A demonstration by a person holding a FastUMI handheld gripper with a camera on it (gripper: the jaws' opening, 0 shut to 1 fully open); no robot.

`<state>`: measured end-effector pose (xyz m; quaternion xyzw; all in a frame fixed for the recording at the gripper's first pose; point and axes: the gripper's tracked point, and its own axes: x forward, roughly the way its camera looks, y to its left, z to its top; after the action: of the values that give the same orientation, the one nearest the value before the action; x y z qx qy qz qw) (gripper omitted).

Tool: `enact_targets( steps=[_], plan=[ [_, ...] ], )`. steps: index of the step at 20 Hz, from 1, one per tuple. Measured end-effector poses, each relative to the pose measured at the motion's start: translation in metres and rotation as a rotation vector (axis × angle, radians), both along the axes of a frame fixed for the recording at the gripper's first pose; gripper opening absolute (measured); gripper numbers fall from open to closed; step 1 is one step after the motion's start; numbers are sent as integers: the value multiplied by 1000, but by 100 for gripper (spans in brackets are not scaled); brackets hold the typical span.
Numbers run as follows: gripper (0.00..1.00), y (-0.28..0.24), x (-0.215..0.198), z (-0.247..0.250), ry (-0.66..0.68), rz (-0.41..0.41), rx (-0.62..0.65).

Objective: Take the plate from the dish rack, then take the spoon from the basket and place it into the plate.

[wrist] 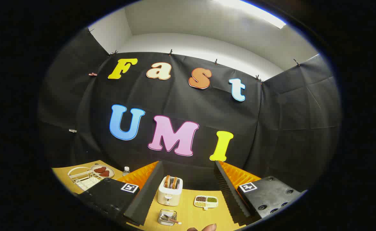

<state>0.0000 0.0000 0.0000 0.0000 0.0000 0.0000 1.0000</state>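
- Wire dish rack (84, 178) sits on the desk (188, 211) at about ten o'clock from the jaws (188, 189), beyond the left finger and well apart from it.
- Just behind that rack, touching or nearly so, lies a plate (102, 171) with dark reddish pieces on it. I cannot tell whether this is the task's plate or whether another one stands inside the rack; the rack's contents are too small to make out.
- The jaws stand wide open and hold nothing. Both fingers are spread, with the desk showing between them.
- Between the fingers, close in at about six o'clock, is a small clear basket (167, 217), and the spoon (171, 219) lies in it, its handle pointing toward four o'clock.
- Further ahead at twelve o'clock stands a toaster (170, 191) with slices in its slots. A divided dish (206, 201) of grains lies to its right at about one o'clock.
- A small bottle (126, 170) stands at eleven o'clock, between the plate and the left finger.
- At the near edge, around five o'clock, fingertips of a hand (207, 227) show.
- By my reading, nothing of the task is done: no plate is set out on the open desk, and the spoon is in its basket.
- Both steps are left: plate first, up at ten o'clock, then the spoon close in.
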Motion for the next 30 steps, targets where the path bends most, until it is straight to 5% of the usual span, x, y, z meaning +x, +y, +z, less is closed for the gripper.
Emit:
enact_targets(
  steps=[18, 24, 30],
  plan=[
    [97, 0, -5, -1, 49, 1, 77],
    [97, 56, 23, -2, 147, 82, 186],
    [98, 176, 58, -45, 361, 242, 145]
  ],
)
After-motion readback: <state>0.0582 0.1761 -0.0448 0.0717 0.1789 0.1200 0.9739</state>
